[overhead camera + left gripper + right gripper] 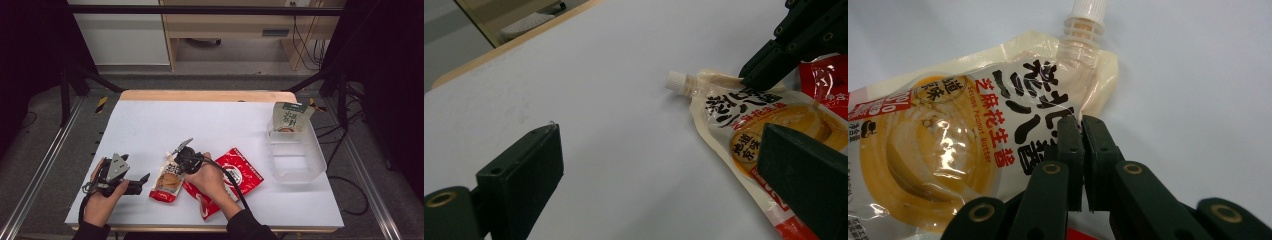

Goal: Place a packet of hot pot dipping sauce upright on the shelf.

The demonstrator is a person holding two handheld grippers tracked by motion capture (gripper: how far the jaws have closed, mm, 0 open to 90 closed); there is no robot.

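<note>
The spouted pouch (168,181) lay flat on the white worktop (210,125), just left of a glossy red packet (240,175). The right hand-held gripper (1081,131) had been clamped on the pouch's upper edge beside the ribbed white spout (1087,15), probably because the thin, flexible film offers a pinchable seam there. The left hand-held gripper (664,165) was held wide beside the pouch, gripping nothing. A clear plastic bin (295,155) stood well apart.
</note>
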